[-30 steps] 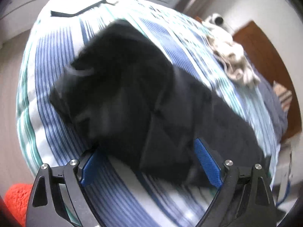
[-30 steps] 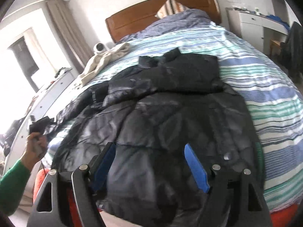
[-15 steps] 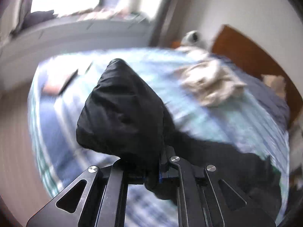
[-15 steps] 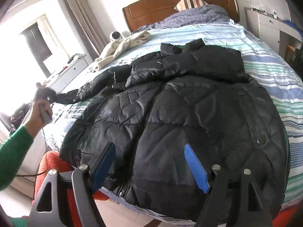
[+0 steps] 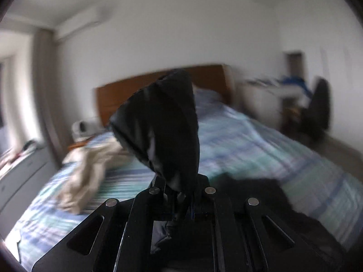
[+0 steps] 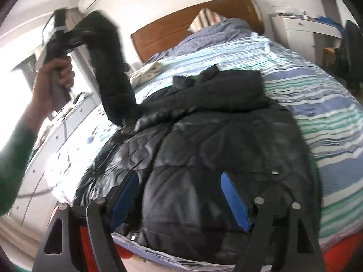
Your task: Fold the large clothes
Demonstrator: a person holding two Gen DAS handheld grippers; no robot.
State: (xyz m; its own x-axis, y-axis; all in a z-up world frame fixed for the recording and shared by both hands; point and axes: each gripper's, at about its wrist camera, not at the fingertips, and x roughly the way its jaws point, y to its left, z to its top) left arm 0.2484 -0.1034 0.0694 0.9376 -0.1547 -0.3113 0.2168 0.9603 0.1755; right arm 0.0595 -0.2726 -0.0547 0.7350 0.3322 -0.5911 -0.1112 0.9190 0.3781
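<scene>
Nearest us in the right wrist view, our right tongs (image 6: 179, 199) hover with their blue pads wide apart and nothing between them, just above the hem of the black puffer jacket (image 6: 204, 149). The jacket lies spread flat on the striped bed (image 6: 317, 104), its hem at the near edge of the mattress and its collar toward the wooden headboard (image 6: 192, 27); its right sleeve lies folded across the chest.

To the left in the same view, our left hand (image 6: 56, 77), in a green sleeve, is raised high beside the bed and grips the handle of the left tongs (image 6: 68, 36). The jacket's left sleeve (image 6: 111, 74) hangs from them in a long arc down to the shoulder on the bed.

In the left wrist view, blurred, the left tongs (image 5: 181, 201) are closed tight on the cuff end of that sleeve (image 5: 163, 131), which stands up as a dark cone ahead of the fingers. Beneath them a dark part of the jacket lies on the bed.

Farther off, a beige garment (image 5: 86, 172) lies crumpled on the left side of the bed, well apart from the jacket. Beyond it, a grey-blue duvet (image 6: 215, 34) and a striped pillow (image 6: 206, 18) rest against the headboard. A white dresser (image 6: 301, 29) stands by the far right wall, with small items on top that we cannot make out.
</scene>
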